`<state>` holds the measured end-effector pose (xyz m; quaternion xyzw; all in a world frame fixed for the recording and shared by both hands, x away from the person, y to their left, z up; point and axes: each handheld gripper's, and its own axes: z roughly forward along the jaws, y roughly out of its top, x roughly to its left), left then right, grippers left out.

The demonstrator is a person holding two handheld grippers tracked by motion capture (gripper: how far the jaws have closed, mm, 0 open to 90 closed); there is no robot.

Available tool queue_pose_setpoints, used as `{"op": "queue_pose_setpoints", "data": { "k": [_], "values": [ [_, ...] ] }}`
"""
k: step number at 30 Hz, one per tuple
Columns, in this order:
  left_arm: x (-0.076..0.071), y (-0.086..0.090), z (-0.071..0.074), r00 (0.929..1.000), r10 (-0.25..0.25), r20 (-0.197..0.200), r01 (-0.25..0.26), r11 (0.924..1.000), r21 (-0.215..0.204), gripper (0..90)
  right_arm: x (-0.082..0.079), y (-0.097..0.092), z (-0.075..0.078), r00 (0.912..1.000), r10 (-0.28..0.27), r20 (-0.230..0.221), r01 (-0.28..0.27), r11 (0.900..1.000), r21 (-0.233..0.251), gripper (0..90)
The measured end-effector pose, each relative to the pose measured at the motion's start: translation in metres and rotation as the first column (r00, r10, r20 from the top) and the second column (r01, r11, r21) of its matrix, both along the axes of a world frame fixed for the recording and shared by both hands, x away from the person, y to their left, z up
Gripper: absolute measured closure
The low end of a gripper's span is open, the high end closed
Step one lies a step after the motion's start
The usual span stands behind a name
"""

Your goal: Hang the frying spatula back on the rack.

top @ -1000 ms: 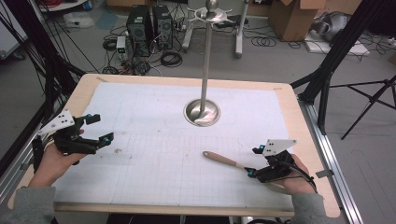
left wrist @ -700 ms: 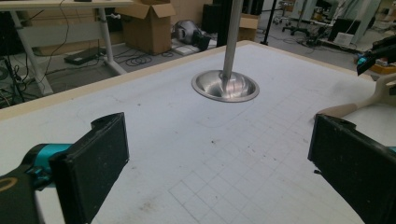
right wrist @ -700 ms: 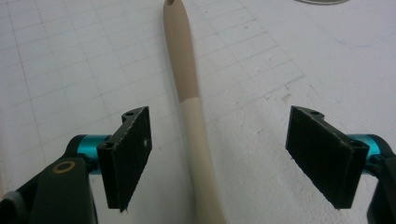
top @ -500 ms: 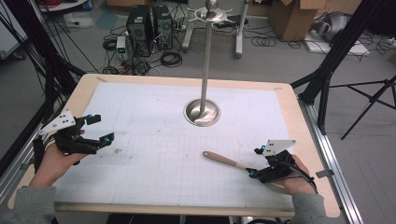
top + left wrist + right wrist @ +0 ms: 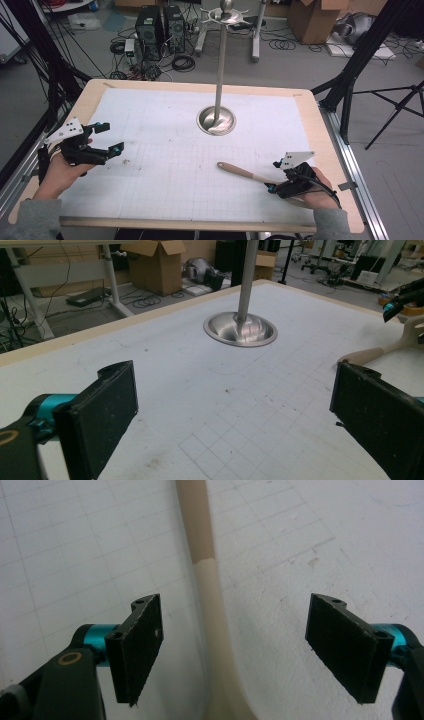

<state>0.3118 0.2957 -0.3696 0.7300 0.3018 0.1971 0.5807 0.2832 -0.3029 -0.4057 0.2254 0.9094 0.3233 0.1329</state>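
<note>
The table (image 5: 320,150), topped by a white gridded mat (image 5: 165,150), carries a metal stand (image 5: 218,75) whose round base (image 5: 216,121) sits at the mat's far middle. A wooden spatula (image 5: 240,172) lies flat on the mat near the right front; its brown handle end points toward the stand and its pale part runs back to the right gripper (image 5: 272,187). That gripper sits low over the spatula with its jaws spread wide. In the right gripper view the pale shaft (image 5: 212,610) passes between the two pads (image 5: 142,640), nearer the left one and touching neither. The left gripper (image 5: 111,140) is held above the mat's left side, well apart from the spatula, jaws wide apart with nothing between them; in its own view the base (image 5: 240,330) lies ahead.
</note>
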Motion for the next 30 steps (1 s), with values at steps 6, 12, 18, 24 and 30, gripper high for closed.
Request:
{"op": "queue_pose_setpoints", "data": {
  "k": [6,12,18,24,30],
  "values": [
    [0.000,0.000,0.000,1.0000,0.001,0.001,-0.001,1.0000,0.000,5.6,0.000,0.003,-0.003,0.9997,0.019,-0.017,-0.019,0.9998,-0.011,25.7],
    [0.000,0.001,0.000,1.0000,0.001,-0.001,-0.001,1.0000,0.001,5.6,0.001,0.006,-0.008,0.9974,0.039,-0.061,-0.043,0.9964,-0.073,31.7],
    [0.000,0.001,0.000,1.0000,0.000,-0.001,0.000,1.0000,0.003,5.6,0.001,0.000,-0.011,0.9965,0.018,-0.081,-0.024,0.9968,-0.076,37.0],
    [0.000,0.001,-0.001,1.0000,0.000,-0.002,0.000,1.0000,0.003,5.6,0.001,0.000,-0.011,0.9959,0.029,-0.086,-0.036,0.9963,-0.078,43.3],
    [0.000,0.001,-0.001,1.0000,0.002,-0.002,-0.002,1.0000,0.003,5.6,0.001,-0.002,-0.013,0.9954,0.045,-0.085,-0.053,0.9947,-0.089,49.3]
  ]
}}
